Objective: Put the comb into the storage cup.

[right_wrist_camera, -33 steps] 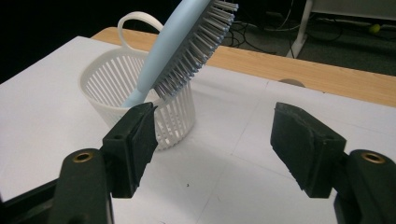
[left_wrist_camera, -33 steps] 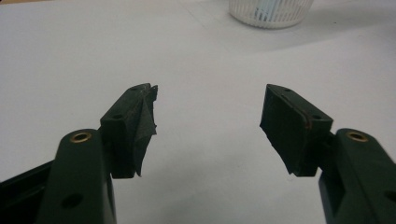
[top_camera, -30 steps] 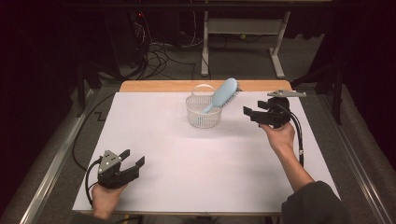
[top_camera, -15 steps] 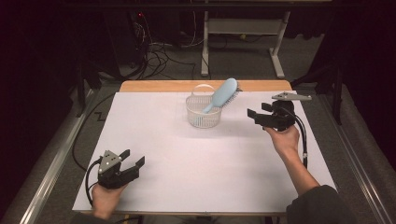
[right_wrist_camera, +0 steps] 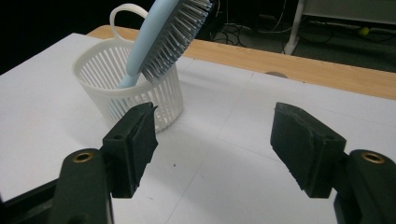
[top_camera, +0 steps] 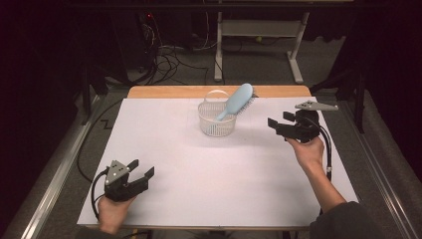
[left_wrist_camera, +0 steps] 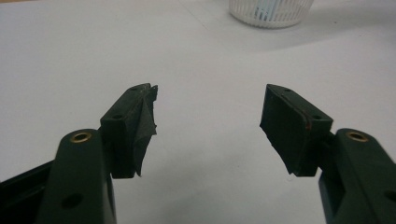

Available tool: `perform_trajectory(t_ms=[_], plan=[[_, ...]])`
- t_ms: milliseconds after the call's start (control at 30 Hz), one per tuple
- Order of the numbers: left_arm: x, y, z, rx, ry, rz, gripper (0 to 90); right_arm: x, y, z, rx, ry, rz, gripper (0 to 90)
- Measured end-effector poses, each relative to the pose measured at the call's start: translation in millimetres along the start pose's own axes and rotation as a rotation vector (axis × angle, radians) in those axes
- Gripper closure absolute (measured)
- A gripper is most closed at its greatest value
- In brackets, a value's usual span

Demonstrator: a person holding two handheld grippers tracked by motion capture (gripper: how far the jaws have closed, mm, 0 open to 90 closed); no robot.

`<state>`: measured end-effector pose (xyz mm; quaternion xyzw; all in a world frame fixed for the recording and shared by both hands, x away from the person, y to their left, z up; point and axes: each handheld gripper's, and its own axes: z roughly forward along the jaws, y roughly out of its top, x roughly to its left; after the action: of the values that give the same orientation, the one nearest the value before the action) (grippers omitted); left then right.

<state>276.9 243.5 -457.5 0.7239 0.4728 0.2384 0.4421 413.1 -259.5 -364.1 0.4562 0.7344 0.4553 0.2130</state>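
Note:
A small white slatted basket stands near the back middle of the white table. A light blue hairbrush leans in it, handle down, bristle head sticking out to the right; both appear close in the right gripper view as basket and hairbrush. My right gripper hovers open to the right of the basket, held above the table, with nothing between its jaws. My left gripper rests open at the front left, far from the basket, jaws empty.
The white sheet covers most of the table, with a wooden strip showing along the far edge. Behind the table lie cables and a metal stand frame on the floor.
My right gripper has drifted slightly right and toward the person, away from the basket. The left gripper, basket and brush have not moved.

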Motion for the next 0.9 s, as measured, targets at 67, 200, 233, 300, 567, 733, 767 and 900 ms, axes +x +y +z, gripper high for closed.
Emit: perform_trajectory(t_ms=[67, 200, 233, 300, 567, 733, 767, 900], plan=[[-0.1, 0.0, 0.2, 0.001, -0.001, 0.001, 35.5, -1.0, -1.0, -1.1, -0.001, -0.001, 0.000, 31.9], [0.2, -0.1, 0.2, -0.001, 0.001, -0.003, 35.5, -2.4, -2.9, -3.5, -0.003, 0.002, 0.003, 31.8], [0.3, -0.1, 0.1, -0.001, 0.001, -0.003, 35.5, -2.4, -3.3, -4.2, -0.001, 0.003, 0.002, 31.7], [0.3, -0.1, 0.1, -0.002, 0.001, -0.004, 35.5, -2.1, -3.8, -5.4, -0.003, 0.005, 0.000, 31.7], [0.6, -0.2, 0.1, -0.003, 0.000, -0.007, 35.5, -1.4, -4.4, -11.3, -0.010, 0.008, -0.007, 31.7], [0.7, -0.3, 0.2, -0.003, 0.000, -0.008, 35.5, -2.0, -6.8, -13.6, -0.014, 0.011, -0.007, 31.7], [0.7, -0.2, 0.2, -0.003, 0.000, -0.009, 35.5, -2.3, -7.3, -14.1, -0.014, 0.010, -0.007, 31.6], [0.7, -0.2, 0.3, -0.002, 0.001, -0.008, 35.5, -4.2, -9.5, -16.4, -0.019, 0.009, -0.003, 31.6]])
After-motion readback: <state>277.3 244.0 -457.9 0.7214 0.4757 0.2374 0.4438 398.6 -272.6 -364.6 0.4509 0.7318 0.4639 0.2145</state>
